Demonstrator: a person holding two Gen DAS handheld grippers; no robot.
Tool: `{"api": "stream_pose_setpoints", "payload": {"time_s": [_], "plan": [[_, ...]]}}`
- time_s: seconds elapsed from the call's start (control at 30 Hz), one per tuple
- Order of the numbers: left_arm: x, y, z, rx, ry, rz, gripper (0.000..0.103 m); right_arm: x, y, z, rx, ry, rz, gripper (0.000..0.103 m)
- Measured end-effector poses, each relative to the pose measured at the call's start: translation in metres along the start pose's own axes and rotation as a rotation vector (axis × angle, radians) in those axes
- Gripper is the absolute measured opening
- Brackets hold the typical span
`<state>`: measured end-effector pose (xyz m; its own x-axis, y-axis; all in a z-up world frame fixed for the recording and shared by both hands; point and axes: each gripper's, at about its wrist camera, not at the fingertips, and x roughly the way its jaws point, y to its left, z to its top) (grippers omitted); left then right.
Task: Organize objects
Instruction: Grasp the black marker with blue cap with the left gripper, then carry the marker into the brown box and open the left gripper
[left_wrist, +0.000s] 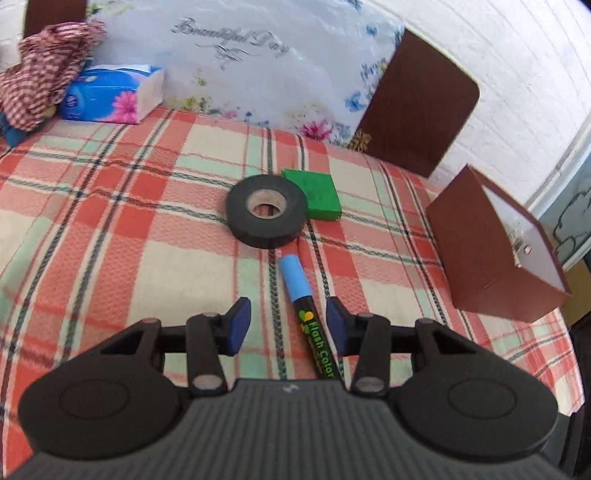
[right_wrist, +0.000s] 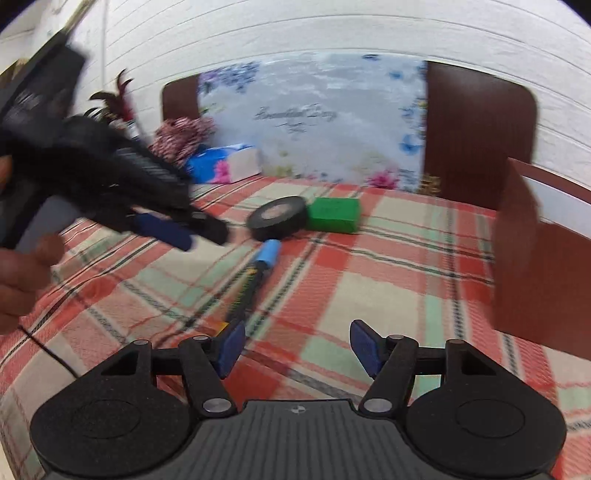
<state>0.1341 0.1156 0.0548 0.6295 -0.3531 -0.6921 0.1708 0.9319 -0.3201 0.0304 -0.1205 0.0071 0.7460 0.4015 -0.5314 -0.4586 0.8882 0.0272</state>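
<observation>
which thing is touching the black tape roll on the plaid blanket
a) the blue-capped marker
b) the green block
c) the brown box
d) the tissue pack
b: in both wrist views the green block sits right against the far right side of the black tape roll, while the blue-capped marker lies apart, nearer the camera.
</observation>
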Motion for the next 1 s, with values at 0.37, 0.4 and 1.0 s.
{"api": "stream_pose_setpoints", "payload": {"time_s": [0.37, 0.4, 1.0], "plan": [[0.036, -0.031, -0.016, 0.017, 0.080, -0.005, 0.027, 0.015, 0.013, -0.007, -0.016, 0.037, 0.033, 0.016], [0.033, -0.037, -0.016, 0.021, 0.072, -0.008, 0.026, 0.010, 0.014, -0.009, -0.024, 0.018, 0.020, 0.017], [0.025, -0.262, 0.068, 0.351, -0.121, -0.202, 0.019, -0.078, -0.121, 0.026, 0.146, -0.331, -0.308, 0.017]]}}
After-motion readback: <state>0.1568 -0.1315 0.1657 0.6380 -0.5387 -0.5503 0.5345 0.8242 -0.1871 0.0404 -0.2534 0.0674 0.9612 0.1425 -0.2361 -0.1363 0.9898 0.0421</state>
